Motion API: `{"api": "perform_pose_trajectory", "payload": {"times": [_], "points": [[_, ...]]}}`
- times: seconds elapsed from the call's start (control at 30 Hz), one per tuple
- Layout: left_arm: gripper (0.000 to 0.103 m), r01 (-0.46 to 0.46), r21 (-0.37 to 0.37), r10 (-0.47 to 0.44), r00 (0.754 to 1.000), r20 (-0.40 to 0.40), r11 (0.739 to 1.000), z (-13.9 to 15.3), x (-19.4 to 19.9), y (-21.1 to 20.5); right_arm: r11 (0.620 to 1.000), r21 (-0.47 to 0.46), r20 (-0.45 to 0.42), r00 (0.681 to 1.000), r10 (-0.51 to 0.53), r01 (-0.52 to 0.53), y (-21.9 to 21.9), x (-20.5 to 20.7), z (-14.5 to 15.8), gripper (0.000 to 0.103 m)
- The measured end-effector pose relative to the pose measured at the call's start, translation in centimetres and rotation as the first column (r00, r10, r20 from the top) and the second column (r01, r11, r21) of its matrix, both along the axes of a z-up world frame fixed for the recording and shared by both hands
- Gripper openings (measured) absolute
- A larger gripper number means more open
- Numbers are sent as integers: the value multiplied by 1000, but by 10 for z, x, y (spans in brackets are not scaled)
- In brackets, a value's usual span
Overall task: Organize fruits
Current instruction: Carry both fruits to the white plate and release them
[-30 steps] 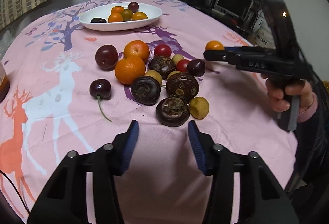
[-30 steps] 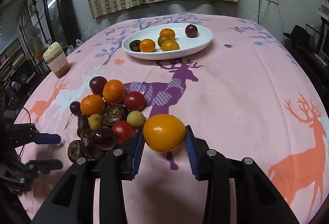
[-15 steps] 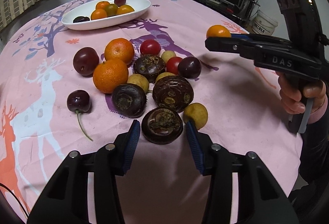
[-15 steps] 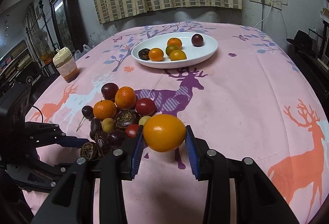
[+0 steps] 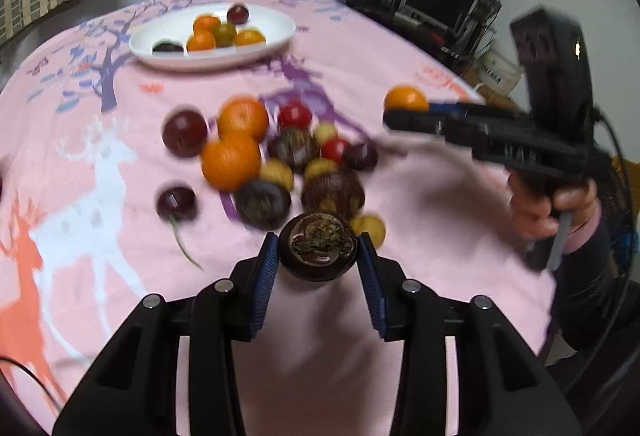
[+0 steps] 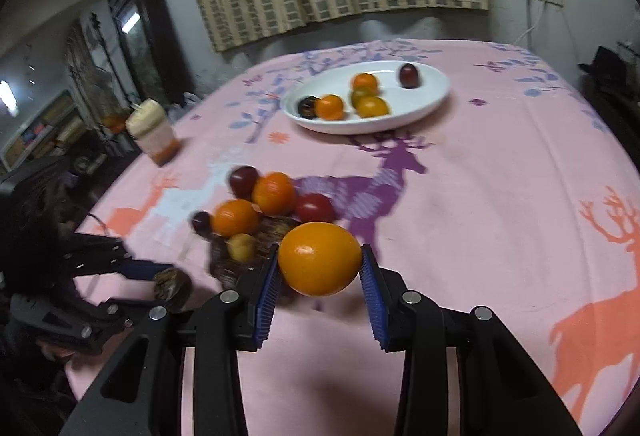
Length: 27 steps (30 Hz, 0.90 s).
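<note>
Fruits feel firm and roll-prone, so near the white plate [image 6: 432, 104] my left gripper [image 5: 319, 256] is closing across a dark round fruit's [image 5: 318, 250] widest sides while my right gripper [image 6: 319, 268] pinches an orange [image 6: 319, 258].

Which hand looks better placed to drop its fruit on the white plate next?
Probably right: its gripper holds the orange fruit firmly, with open cloth ahead to the white plate. The left gripper is closing on the dark fruit.
</note>
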<state>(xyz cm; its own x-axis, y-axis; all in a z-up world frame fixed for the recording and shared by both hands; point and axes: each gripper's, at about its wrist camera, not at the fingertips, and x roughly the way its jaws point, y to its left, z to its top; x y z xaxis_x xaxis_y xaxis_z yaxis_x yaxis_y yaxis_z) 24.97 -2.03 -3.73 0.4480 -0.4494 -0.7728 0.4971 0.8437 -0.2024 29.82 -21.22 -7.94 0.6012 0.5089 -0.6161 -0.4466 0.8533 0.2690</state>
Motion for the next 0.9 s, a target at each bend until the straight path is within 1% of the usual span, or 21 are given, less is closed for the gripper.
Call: {"api": "perform_pose_trajectory", "payload": {"times": [0.07,0.13,0.17,0.2,0.27,0.33,0.4,0.5,0.6,0.63,0.67,0.7,0.73,0.77,0.8,0.9], "points": [[40,1,-7,0,1000,27,1000,20,15,4,999,44,3,1000,8,-8,3,8,11,39],[40,-32,6,31,997,72,999,41,42,5,997,56,49,997,-56,53,5,26,28,39],[40,-64,13,63,994,93,998,50,61,5,995,60,67,994,-87,83,5,34,34,39],[40,-94,11,92,991,99,996,55,78,5,990,64,87,988,-128,123,5,51,42,39],[40,-144,-6,144,984,102,990,62,115,6,983,66,106,978,-178,172,7,79,48,39],[40,-189,-20,190,977,102,982,62,157,6,975,46,121,968,-221,217,11,112,48,39],[40,-207,-32,209,975,73,978,57,195,5,973,29,106,968,-229,228,16,139,42,39],[40,-247,8,246,967,60,969,46,242,0,974,2,87,970,-228,228,23,175,30,39],[40,-298,30,298,955,14,954,25,276,1,974,-48,94,972,-217,222,32,201,18,40],[43,-315,37,316,949,0,948,20,283,3,975,-62,91,974,-208,214,35,209,14,44],[62,-346,50,347,938,-16,937,16,288,5,975,-70,89,975,-202,209,37,211,11,60],[72,-367,44,368,929,-25,929,15,290,9,974,-81,91,974,-206,213,38,210,10,63],[82,-374,16,375,927,-22,927,17,286,14,972,-81,101,972,-214,222,39,206,12,64],[85,-368,-28,368,930,-4,929,23,276,19,974,-71,111,972,-208,217,38,198,16,64],[89,-363,-35,364,931,14,931,29,265,21,976,-69,114,974,-198,206,39,192,20,64],[91,-338,-12,338,939,64,941,42,229,24,980,-70,140,974,-176,187,37,159,33,66]]}}
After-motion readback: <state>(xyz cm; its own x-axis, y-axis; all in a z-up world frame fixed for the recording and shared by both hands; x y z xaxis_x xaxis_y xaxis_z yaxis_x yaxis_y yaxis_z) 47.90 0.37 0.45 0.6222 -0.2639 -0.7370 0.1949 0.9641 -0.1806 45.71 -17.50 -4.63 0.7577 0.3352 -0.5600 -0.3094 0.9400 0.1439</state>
